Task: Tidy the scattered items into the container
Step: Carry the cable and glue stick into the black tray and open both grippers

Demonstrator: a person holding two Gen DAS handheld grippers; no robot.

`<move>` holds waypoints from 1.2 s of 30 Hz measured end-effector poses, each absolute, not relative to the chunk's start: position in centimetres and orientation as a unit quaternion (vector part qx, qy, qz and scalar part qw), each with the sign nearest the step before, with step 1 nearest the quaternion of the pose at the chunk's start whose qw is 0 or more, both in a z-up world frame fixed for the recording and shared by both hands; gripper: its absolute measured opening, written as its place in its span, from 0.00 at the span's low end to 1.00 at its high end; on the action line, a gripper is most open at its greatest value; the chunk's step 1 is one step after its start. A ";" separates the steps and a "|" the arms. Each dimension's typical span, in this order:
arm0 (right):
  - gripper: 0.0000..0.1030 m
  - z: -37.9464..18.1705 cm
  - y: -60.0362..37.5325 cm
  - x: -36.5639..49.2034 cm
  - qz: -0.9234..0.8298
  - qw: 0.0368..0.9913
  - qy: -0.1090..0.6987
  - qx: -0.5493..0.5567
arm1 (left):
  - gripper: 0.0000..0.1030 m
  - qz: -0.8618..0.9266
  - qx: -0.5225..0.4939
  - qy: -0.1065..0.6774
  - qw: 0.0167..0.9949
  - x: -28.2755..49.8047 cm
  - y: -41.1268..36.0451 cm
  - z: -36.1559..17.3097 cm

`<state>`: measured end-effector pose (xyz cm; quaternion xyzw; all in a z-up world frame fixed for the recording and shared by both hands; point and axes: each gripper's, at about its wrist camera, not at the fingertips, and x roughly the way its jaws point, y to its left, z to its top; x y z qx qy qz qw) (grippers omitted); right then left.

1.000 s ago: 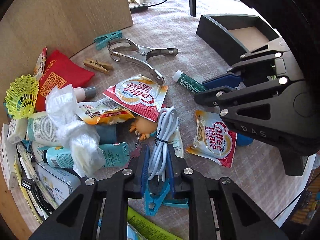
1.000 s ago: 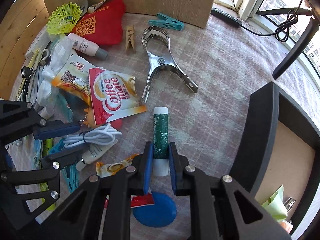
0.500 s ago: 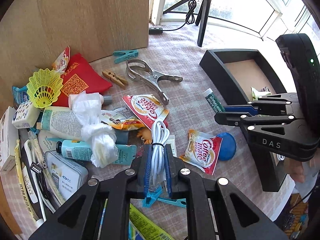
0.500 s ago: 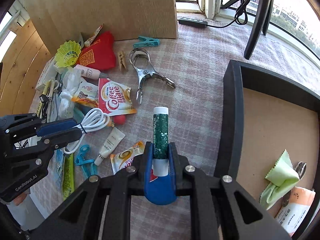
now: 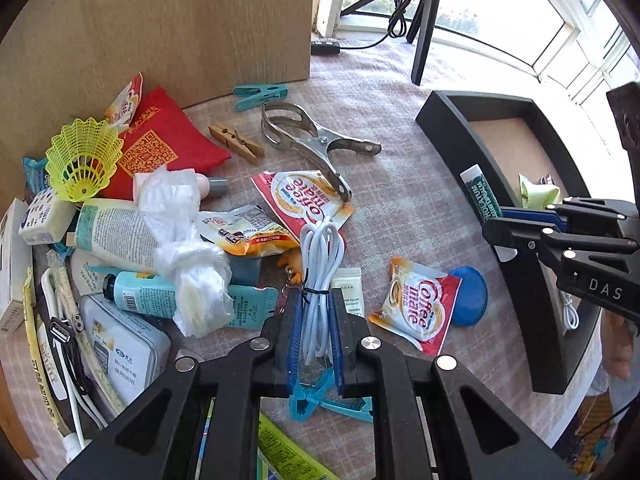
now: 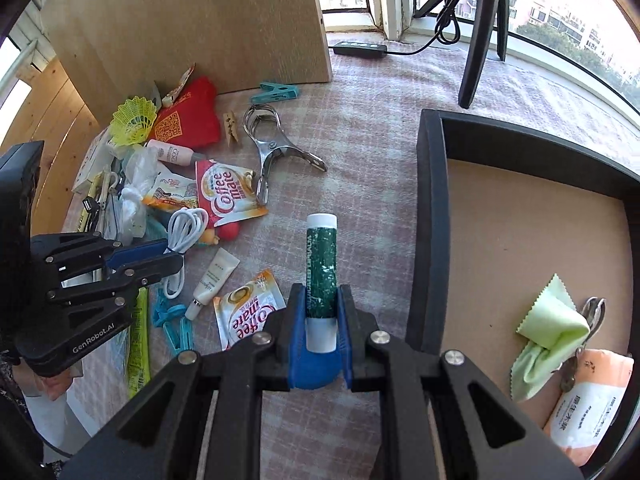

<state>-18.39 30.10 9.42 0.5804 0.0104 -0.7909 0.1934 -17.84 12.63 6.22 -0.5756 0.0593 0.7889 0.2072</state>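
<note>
Two things were off the pile at this point: the right claw (image 6: 320, 312) was clamped on the green lip balm stick (image 6: 321, 264), white cap pointing forward, held above the checkered surface (image 6: 372, 136) just beside the near wall of the black container (image 6: 426, 216), not over it. The left claw (image 5: 313, 332) was pinched tight on the coiled white cable (image 5: 320, 272), lifted over the clutter. Inside the container lay a green cloth (image 6: 548, 320) and an orange-and-white wipes pack (image 6: 588, 404), with something metal between them I couldn't make out. Left on the surface were two Coffee mate sachets (image 5: 416, 312), a big metal clip (image 5: 312, 140), a yellow shuttlecock (image 5: 84, 156), a red pouch (image 5: 160, 152) and a blue disc (image 5: 472, 296).
</note>
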 end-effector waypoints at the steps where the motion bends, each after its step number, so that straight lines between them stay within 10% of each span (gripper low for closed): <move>1: 0.15 9.7 30.4 -18.3 -0.794 0.191 0.008 0.577 | 0.12 0.790 -0.575 0.053 0.208 -17.9 12.5 6.7; 36: 0.17 11.9 58.0 -10.0 -0.817 -0.063 -0.089 0.566 | 0.15 0.710 -0.549 0.160 0.411 -7.4 39.4 9.6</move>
